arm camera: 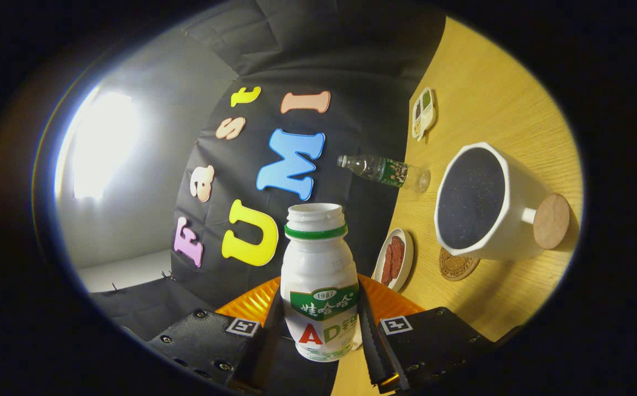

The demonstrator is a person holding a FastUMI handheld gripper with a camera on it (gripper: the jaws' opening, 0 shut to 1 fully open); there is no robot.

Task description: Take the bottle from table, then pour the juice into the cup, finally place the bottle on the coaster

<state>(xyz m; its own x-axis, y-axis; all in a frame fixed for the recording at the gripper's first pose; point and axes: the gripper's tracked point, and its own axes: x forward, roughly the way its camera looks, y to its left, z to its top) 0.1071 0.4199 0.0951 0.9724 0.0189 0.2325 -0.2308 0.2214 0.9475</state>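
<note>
The wooden bench (494, 99) fills the far side of the tilted gripper view, its grain running up toward the black booth wall. On it stands a large white cup (494, 203) with faceted sides, a dark inside and a round wooden-looking end on its handle. In the foreground the white juice bottle (321, 280), uncapped, with a green ring below its open neck and a green band across its belly, is held off the bench between the fingers of the hand-held gripper (321, 324), which pinch it on both sides near its lower half. A clear plastic water bottle (384, 169) stands on the bench near the wall, beyond the cup. A white plate (395, 258) with reddish strips sits beside the juice bottle. A round brown coaster (457, 265) lies right by the cup's base. A small divided dish (423, 113) sits furthest off.
</note>
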